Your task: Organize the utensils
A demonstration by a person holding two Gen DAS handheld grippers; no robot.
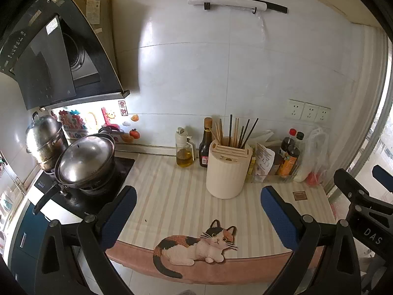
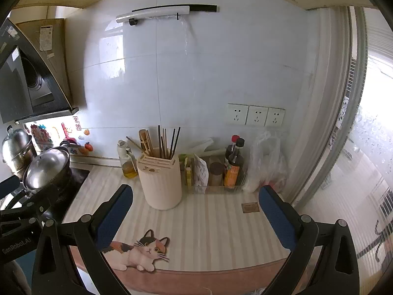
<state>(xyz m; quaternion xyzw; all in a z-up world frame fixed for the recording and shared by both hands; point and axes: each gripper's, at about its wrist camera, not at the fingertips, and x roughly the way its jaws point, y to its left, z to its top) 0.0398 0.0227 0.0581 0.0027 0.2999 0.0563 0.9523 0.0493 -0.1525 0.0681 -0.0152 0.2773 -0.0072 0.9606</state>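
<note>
Left wrist view: left gripper (image 1: 197,204) hovering over striped counter (image 1: 172,196), fingers (image 1: 120,211) wide apart, nothing between; cream holder (image 1: 227,169) at 12 o'clock, chopsticks (image 1: 235,132) upright inside (dark and pale).

Right wrist view: right gripper (image 2: 196,204) likewise spread and empty; holder (image 2: 161,182) at 11 o'clock.

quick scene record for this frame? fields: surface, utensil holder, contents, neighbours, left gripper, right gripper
surface: striped counter mat with a cat picture at its front edge
utensil holder: cream holder, upright, towards the back of the mat
contents: chopsticks, light and dark, standing in it
neighbours: oil bottle and sauce bottle to its left, pots on the stove
left gripper: jaws open, empty
right gripper: jaws open, empty
</note>
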